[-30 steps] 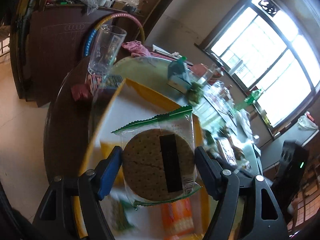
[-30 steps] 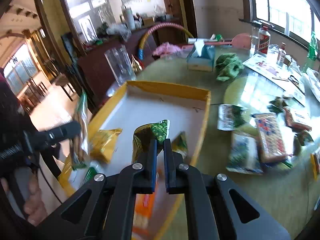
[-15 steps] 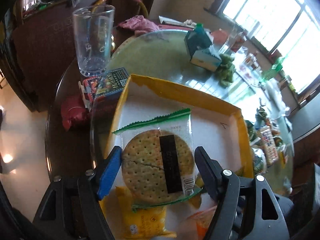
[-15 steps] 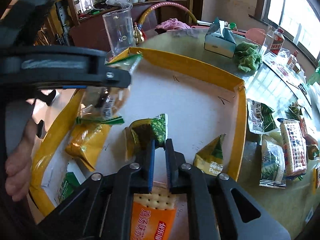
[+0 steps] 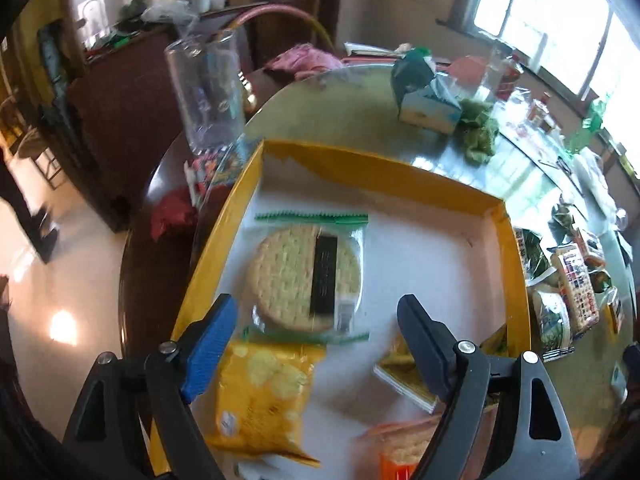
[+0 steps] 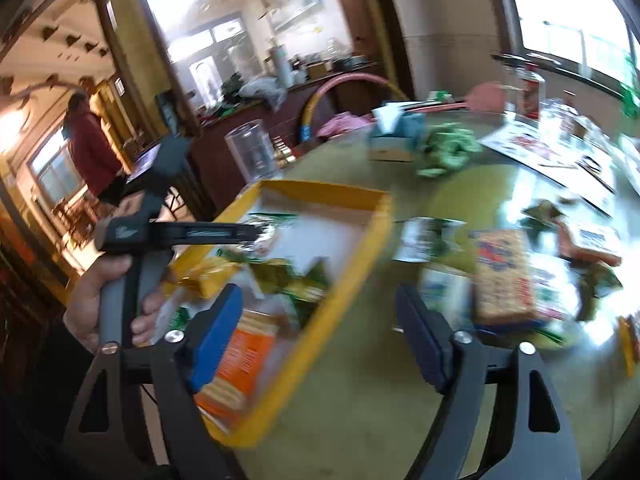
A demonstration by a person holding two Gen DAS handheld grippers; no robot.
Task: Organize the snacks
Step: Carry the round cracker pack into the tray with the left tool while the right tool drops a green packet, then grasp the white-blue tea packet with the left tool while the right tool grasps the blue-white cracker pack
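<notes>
Daylight from large windows falls across a round, glossy green-topped desk (image 5: 352,120) with a dark wooden rim.

From the left wrist view, a shallow yellow cardboard tray with a white floor (image 5: 400,172) sits at the desk's near-left edge. The left hand-held gripper (image 5: 316,340) hangs over it; its jaws have just been opening and now stand wide apart, released, with nothing pressed between them. A round cracker in a clear wrapper with green serrated ends (image 5: 306,276) lies flat on the tray floor near the left wall, just beyond the fingertips and free of them. Touching its near end is a yellow crisp packet (image 5: 260,396). A small gold-and-green sachet (image 5: 404,372) lies partly behind the right finger, and an orange biscuit pack (image 5: 404,452) shows at the tray's near edge. A tall clear plastic cup (image 5: 208,92) stands beyond the tray's far-left corner, and a teal tissue box (image 5: 424,92) sits farther across the desk. More wrapped snacks (image 5: 568,292) lie on the desk outside the tray's right wall.

From the right wrist view, which is blurred, the right hand-held gripper (image 6: 320,340) has also just been opening; its jaws are spread wide and hold nothing, straddling the tray's right wall (image 6: 344,280). The orange biscuit pack (image 6: 236,364) lies in the tray behind the left finger. A boxed snack with a red-and-blue pattern (image 6: 504,276) rests on the desk to the right of the tray. A person's left hand (image 6: 108,300) grips the other gripper's handle over the tray's left side.
</notes>
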